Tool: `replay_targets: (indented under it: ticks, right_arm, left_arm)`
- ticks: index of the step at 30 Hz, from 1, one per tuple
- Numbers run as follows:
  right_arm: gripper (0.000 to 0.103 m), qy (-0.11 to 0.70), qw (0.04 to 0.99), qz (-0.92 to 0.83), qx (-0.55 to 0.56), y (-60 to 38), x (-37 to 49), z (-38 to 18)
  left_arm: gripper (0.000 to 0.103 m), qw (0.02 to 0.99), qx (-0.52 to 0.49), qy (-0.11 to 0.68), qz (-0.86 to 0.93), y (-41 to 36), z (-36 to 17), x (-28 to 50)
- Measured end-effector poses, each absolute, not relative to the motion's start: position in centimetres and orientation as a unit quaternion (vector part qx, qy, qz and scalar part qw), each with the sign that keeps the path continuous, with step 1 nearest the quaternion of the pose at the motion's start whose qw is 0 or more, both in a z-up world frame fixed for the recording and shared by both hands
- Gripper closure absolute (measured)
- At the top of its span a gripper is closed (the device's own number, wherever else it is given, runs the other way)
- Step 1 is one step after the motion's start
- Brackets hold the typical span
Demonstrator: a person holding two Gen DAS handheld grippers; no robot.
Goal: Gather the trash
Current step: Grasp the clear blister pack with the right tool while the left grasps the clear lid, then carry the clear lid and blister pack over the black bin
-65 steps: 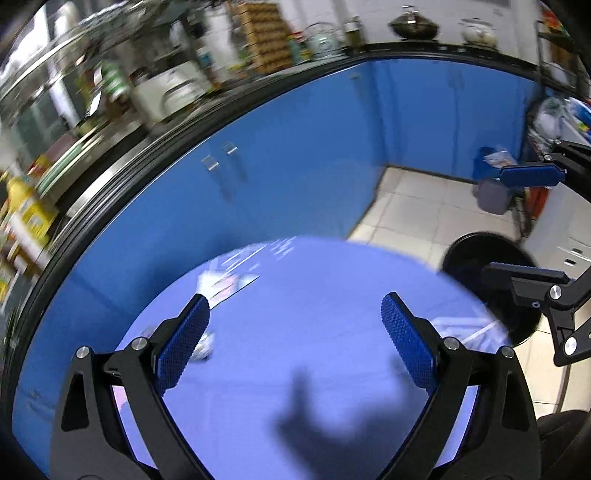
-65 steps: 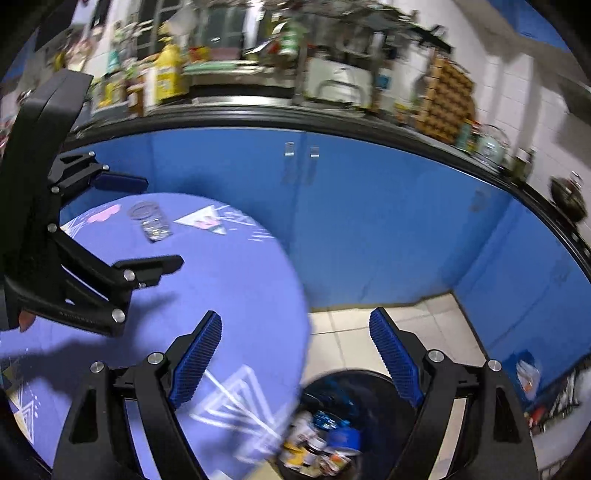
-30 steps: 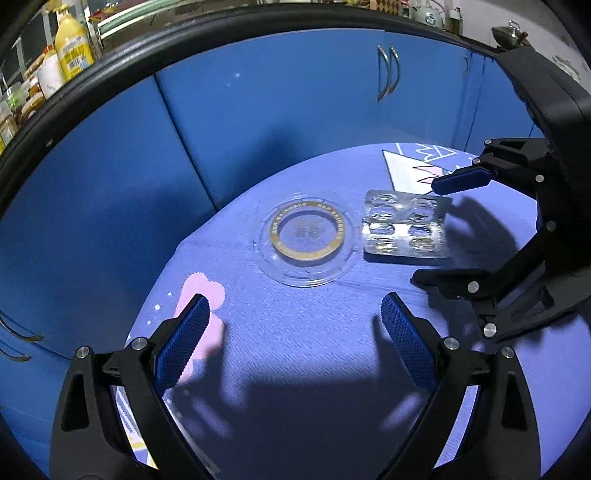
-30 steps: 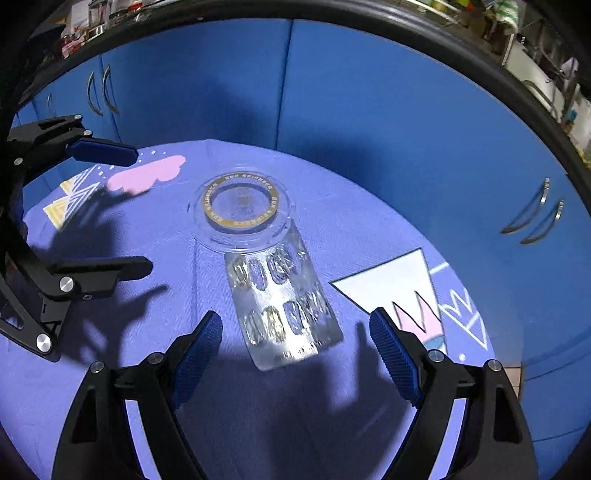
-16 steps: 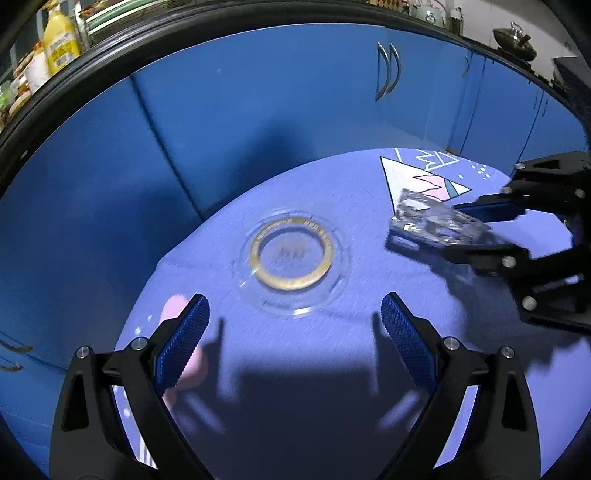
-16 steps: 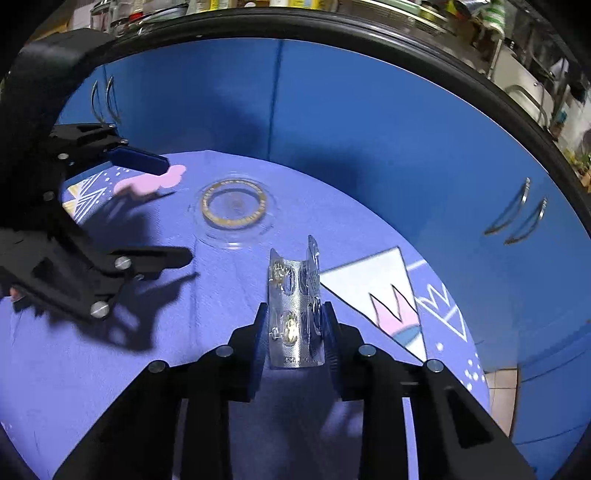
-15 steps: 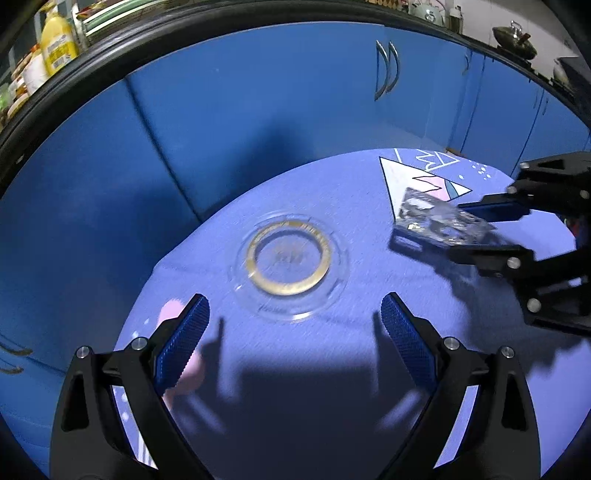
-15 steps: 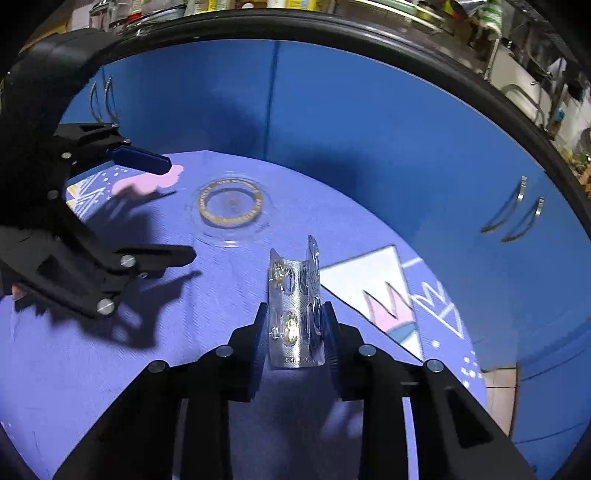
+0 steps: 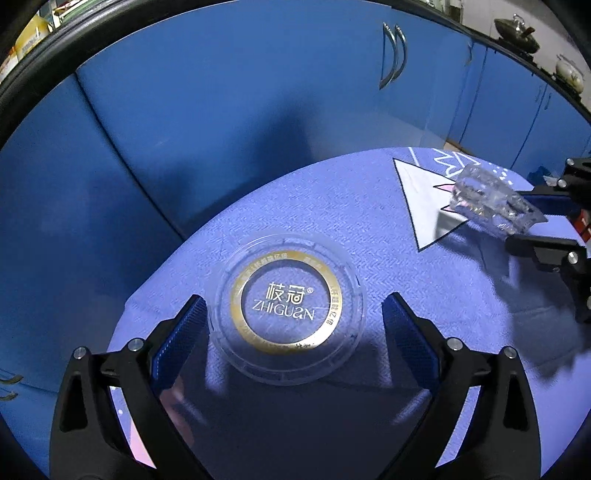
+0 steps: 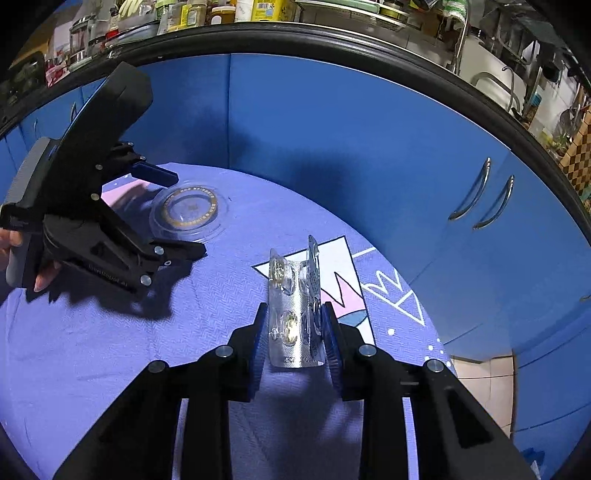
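A clear round plastic lid [image 9: 286, 304] with a gold ring and the print ZHIGUAN lies on the purple tablecloth [image 9: 332, 206]. My left gripper [image 9: 291, 325] is open, its blue fingers on either side of the lid, just above the cloth. The lid also shows in the right wrist view [image 10: 189, 214]. My right gripper [image 10: 295, 332] is shut on a silver blister pack [image 10: 293, 302], bent between the pads and held above the cloth. The pack shows in the left wrist view [image 9: 495, 203] at the right.
Blue cabinet doors [image 9: 258, 92] with metal handles [image 10: 480, 199] curve behind the round table. A counter with bottles and jars [image 10: 207, 11] runs above them. A white and pink pattern [image 10: 343, 273] is printed on the cloth. Floor tiles [image 10: 484, 384] show at the right.
My left gripper has moved forward and down so the lid now lies between its open fingers. My right gripper has kept hold of the blister pack and carried it to the right.
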State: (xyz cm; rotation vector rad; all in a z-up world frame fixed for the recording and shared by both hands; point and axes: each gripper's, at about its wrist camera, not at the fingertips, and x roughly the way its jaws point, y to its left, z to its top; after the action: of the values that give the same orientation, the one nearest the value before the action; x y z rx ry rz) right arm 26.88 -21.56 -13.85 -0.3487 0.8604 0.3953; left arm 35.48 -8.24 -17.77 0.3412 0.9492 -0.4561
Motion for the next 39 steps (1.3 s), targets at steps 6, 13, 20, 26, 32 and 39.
replay_targets:
  ticks: [6, 13, 20, 26, 32, 39]
  right_arm:
    - [0.075, 0.410, 0.875, 0.193, -0.169, -21.4, 26.7, -14.0]
    - [0.075, 0.403, 0.879, 0.189, -0.173, -21.9, 24.8, -12.4]
    - [0.075, 0.398, 0.879, 0.181, -0.191, -22.6, 19.9, -10.4]
    - [0.075, 0.390, 0.882, 0.175, -0.198, -23.5, 14.8, -8.6]
    - [0.074, 0.379, 0.890, 0.163, -0.196, -25.4, 10.0, -7.1]
    - [0.073, 0.367, 0.902, 0.137, -0.184, -28.6, 5.6, -5.4]
  left_arm:
    - [0.019, 0.852, 0.164, 0.441, -0.230, -8.3, -17.7, 35.0]
    - [0.019, 0.853, 0.177, 0.432, -0.234, -8.9, -17.0, 32.2]
    - [0.018, 0.856, 0.197, 0.409, -0.249, -10.2, -14.4, 26.9]
    - [0.018, 0.858, 0.211, 0.392, -0.256, -11.4, -12.4, 22.4]
    - [0.018, 0.860, 0.220, 0.377, -0.265, -13.4, -10.7, 18.1]
    - [0.018, 0.857, 0.233, 0.359, -0.286, -16.4, -9.1, 13.2]
